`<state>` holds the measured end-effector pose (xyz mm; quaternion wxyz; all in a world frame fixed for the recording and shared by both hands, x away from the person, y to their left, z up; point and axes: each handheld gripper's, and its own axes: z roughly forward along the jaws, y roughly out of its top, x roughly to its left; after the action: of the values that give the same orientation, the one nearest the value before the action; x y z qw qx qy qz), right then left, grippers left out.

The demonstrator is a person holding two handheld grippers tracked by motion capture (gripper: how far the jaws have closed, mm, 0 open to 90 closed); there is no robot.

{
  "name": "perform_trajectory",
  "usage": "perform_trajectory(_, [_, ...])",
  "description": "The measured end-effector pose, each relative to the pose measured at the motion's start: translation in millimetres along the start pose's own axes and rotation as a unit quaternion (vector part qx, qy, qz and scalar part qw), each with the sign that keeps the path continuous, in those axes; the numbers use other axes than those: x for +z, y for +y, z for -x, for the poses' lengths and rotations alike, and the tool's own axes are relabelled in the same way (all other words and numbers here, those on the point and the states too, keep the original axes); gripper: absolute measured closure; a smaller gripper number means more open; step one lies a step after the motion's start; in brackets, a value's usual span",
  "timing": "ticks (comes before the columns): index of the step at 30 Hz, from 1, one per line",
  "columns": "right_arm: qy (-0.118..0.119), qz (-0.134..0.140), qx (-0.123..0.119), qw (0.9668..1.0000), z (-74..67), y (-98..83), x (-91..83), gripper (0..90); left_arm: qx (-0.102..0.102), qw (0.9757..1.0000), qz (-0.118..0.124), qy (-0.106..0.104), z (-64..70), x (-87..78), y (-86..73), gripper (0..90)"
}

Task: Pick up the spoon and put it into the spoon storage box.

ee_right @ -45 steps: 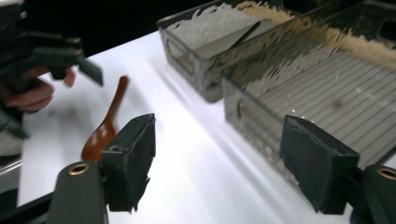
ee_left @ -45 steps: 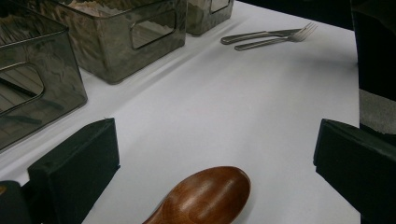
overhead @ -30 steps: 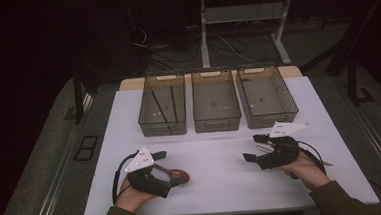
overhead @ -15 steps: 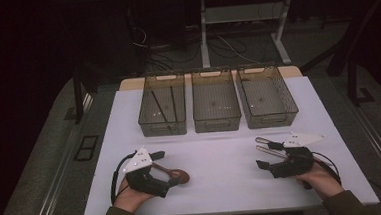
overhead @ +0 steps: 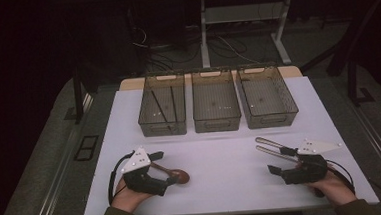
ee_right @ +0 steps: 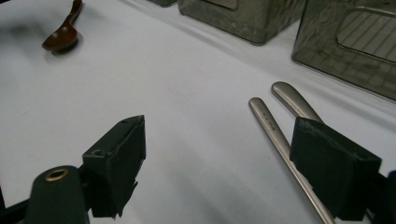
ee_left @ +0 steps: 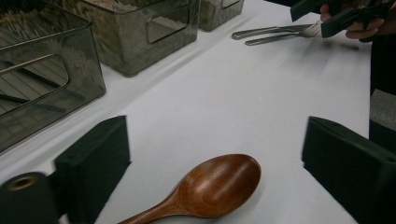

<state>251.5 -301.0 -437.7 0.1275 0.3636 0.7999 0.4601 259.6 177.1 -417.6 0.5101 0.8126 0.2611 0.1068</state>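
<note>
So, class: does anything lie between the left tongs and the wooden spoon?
Nothing visible does. The wooden spoon lies on the white table between the open jaws of the left tongs, with bare table either side.

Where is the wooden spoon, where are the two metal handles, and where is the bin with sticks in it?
wooden spoon (ee_left: 219, 184), left gripper view, on its bowl.
metal handles (ee_right: 268, 119), right gripper view, on the nearer handle's shaft.
bin with sticks (overhead: 163, 125), high view, on its front wall.

white table (overhead: 221, 150): three bins (overhead: 217, 106) at back; left gripper (overhead: 165, 171) open over brown spoon (overhead: 175, 174); right gripper (overhead: 277, 161) beside two metal handles (overhead: 271, 146).
</note>
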Motion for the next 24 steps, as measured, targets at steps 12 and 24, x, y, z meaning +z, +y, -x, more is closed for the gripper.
perform_trajectory(12, [0.0, -0.009, -0.008, 0.9999, -0.6, 0.4, 5.6, 17.6, -0.016, 0.9994, -0.019, 0.024, -27.6, -7.7, 8.9, 46.0])
perform_trajectory(24, [-0.005, -0.008, -0.001, 1.0, 2.0, 0.0, 4.6, 17.7, -0.048, 0.9883, -0.116, 0.087, -77.7, 2.8, -4.4, 88.5])
